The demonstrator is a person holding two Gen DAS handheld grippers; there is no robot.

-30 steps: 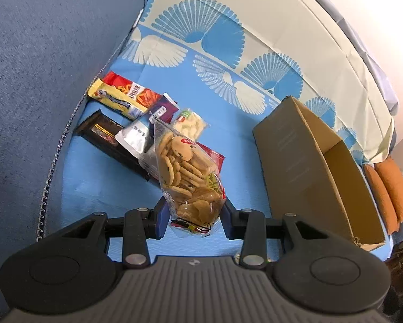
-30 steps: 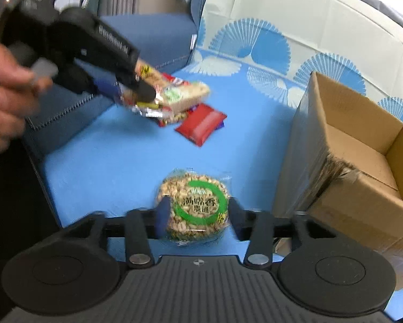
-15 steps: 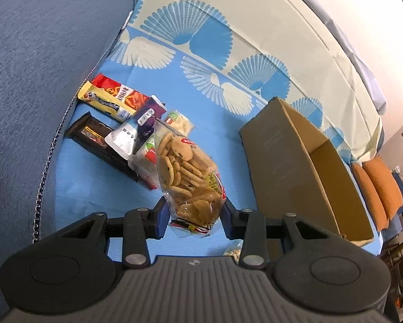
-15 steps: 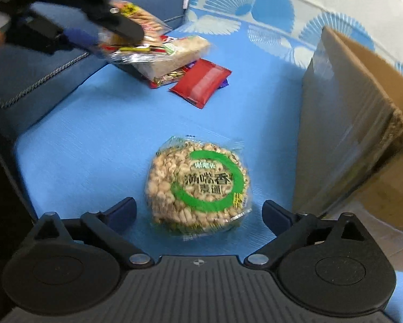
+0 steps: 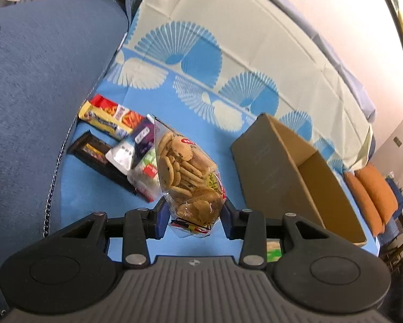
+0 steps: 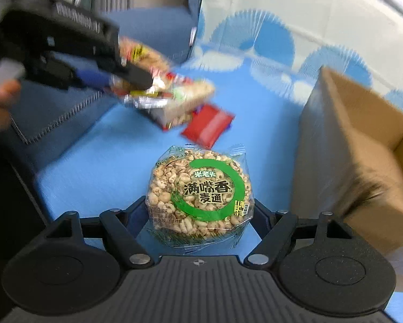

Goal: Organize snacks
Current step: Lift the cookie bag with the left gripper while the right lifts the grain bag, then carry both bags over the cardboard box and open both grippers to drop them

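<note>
Bare blue cloth (image 5: 223,123) separates snack pile (image 5: 115,145) from cardboard box (image 5: 295,172).

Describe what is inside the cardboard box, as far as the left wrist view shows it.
The cardboard box shows only bare inner walls; its near wall hides the floor, so any contents are unseen.

Bright, even light; fisheye warp, right-wrist view blurred.

Sky-blue cloth (image 5: 99,188) with white and blue fan motifs; brown cardboard box (image 5: 268,167); puffed-grain cake pack (image 6: 198,193) — tan, green-ringed; red packet (image 6: 208,127).
</note>
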